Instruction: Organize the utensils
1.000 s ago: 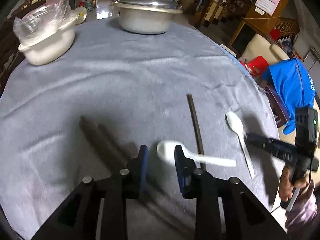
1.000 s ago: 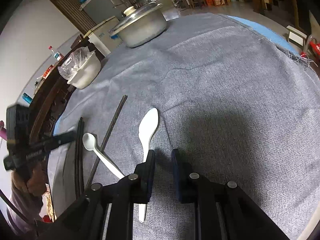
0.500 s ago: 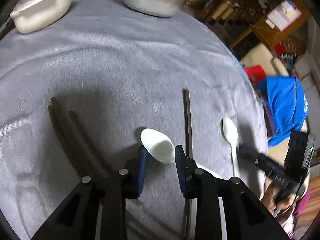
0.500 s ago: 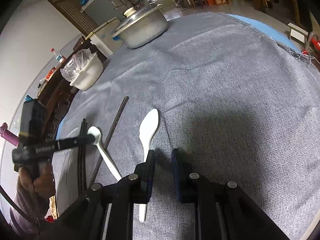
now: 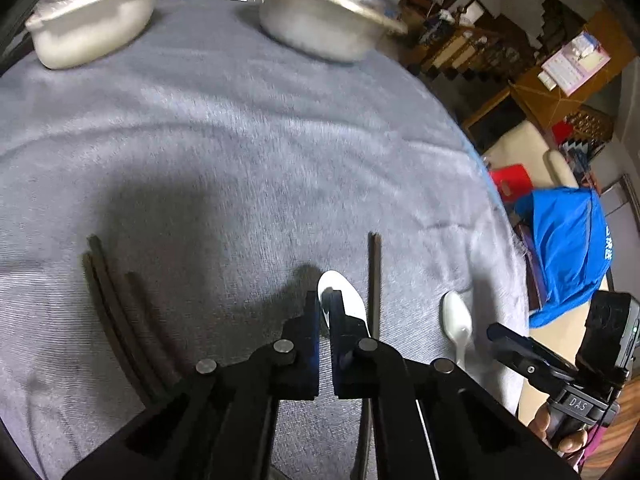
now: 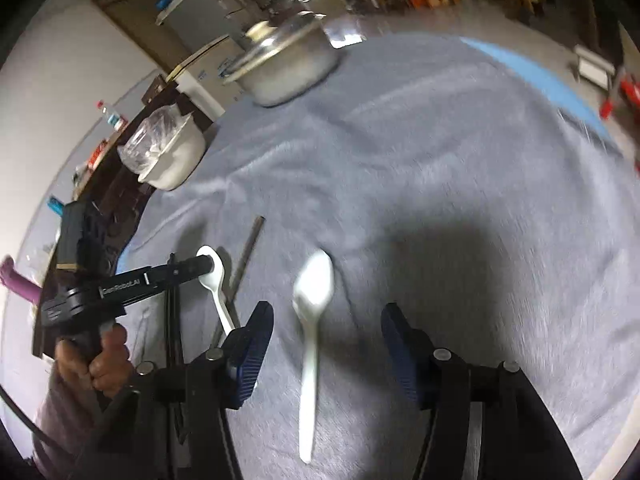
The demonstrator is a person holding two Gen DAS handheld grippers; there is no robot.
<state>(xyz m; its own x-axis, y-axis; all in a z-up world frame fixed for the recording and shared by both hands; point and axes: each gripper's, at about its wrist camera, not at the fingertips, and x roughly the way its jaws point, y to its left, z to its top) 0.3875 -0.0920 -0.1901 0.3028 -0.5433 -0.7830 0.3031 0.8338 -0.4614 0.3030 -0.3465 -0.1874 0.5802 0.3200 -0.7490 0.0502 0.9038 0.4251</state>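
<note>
My left gripper (image 5: 325, 300) is shut on the bowl of a white spoon (image 5: 347, 300), low over the grey cloth; it also shows in the right wrist view (image 6: 208, 266) with that spoon (image 6: 216, 284). A second white spoon (image 6: 314, 304) lies on the cloth between the wide-open fingers of my right gripper (image 6: 326, 316); it also shows in the left wrist view (image 5: 458, 320). One dark chopstick (image 5: 374, 276) lies between the spoons. More dark chopsticks (image 5: 112, 304) lie to the left.
A lidded metal pot (image 5: 328, 28) and a white dish covered with plastic (image 5: 92, 24) stand at the far side of the round table (image 5: 240, 140). A chair with a blue garment (image 5: 568, 248) stands past the right edge.
My left gripper has closed on the spoon's bowl and shifted forward. My right gripper has opened wide and now straddles the second spoon, which it gripped before.
</note>
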